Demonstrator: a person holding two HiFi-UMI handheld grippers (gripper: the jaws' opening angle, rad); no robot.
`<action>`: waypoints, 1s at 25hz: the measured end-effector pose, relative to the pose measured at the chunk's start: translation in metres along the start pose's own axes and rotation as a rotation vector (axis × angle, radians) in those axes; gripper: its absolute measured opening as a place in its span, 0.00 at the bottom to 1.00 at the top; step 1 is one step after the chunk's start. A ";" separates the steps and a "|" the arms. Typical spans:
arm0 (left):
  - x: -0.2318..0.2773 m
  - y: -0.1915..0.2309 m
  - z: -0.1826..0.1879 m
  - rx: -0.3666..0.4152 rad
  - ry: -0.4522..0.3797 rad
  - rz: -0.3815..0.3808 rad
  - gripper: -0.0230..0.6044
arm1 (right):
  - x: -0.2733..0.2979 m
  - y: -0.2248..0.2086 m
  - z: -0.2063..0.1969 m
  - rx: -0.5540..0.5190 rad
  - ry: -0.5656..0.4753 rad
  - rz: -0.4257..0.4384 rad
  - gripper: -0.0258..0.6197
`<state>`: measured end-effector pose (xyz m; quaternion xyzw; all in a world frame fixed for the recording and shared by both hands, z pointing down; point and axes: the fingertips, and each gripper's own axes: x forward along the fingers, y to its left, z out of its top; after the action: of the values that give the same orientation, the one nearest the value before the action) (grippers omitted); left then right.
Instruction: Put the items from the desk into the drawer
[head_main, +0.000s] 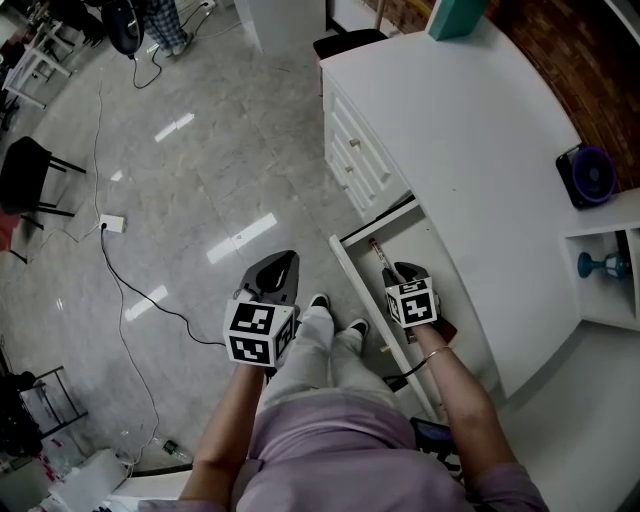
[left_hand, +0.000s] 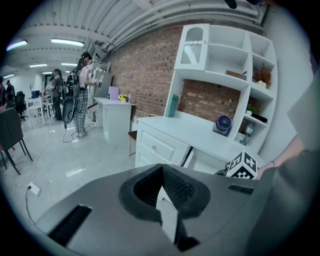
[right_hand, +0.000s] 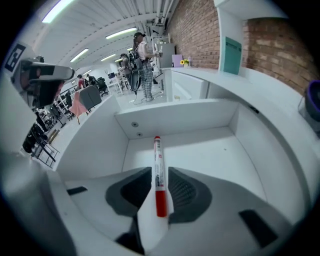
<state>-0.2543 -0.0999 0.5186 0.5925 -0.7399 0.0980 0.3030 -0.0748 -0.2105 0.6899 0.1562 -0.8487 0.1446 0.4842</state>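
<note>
A red-and-white marker (right_hand: 159, 175) is clamped between the jaws of my right gripper (right_hand: 160, 172), red end nearest the camera, tip pointing into the open white drawer (right_hand: 210, 150). The drawer's inside shows nothing else. In the head view the right gripper (head_main: 398, 272) hovers over the pulled-out drawer (head_main: 425, 245) with the marker (head_main: 379, 252) sticking out ahead. My left gripper (head_main: 283, 262) hangs above the floor to the left of the drawer, its jaws together and holding nothing (left_hand: 161, 170).
The white desk (head_main: 470, 120) carries a purple fan (head_main: 592, 178) and a teal book (head_main: 455, 15). A blue goblet (head_main: 598, 265) stands in the shelf unit. A black chair (head_main: 25, 175), a power strip (head_main: 112, 223) and its cable lie on the floor to the left.
</note>
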 end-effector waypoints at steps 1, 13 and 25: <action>-0.001 -0.001 0.000 0.002 -0.001 -0.002 0.04 | -0.004 0.001 0.003 0.006 -0.017 0.000 0.20; -0.001 -0.027 0.007 0.038 -0.028 -0.051 0.04 | -0.074 0.005 0.049 0.082 -0.264 -0.007 0.14; -0.006 -0.056 0.015 0.077 -0.053 -0.093 0.04 | -0.154 0.002 0.076 0.132 -0.472 -0.036 0.12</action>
<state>-0.2065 -0.1182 0.4918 0.6401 -0.7149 0.0966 0.2644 -0.0601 -0.2195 0.5189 0.2318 -0.9241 0.1506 0.2637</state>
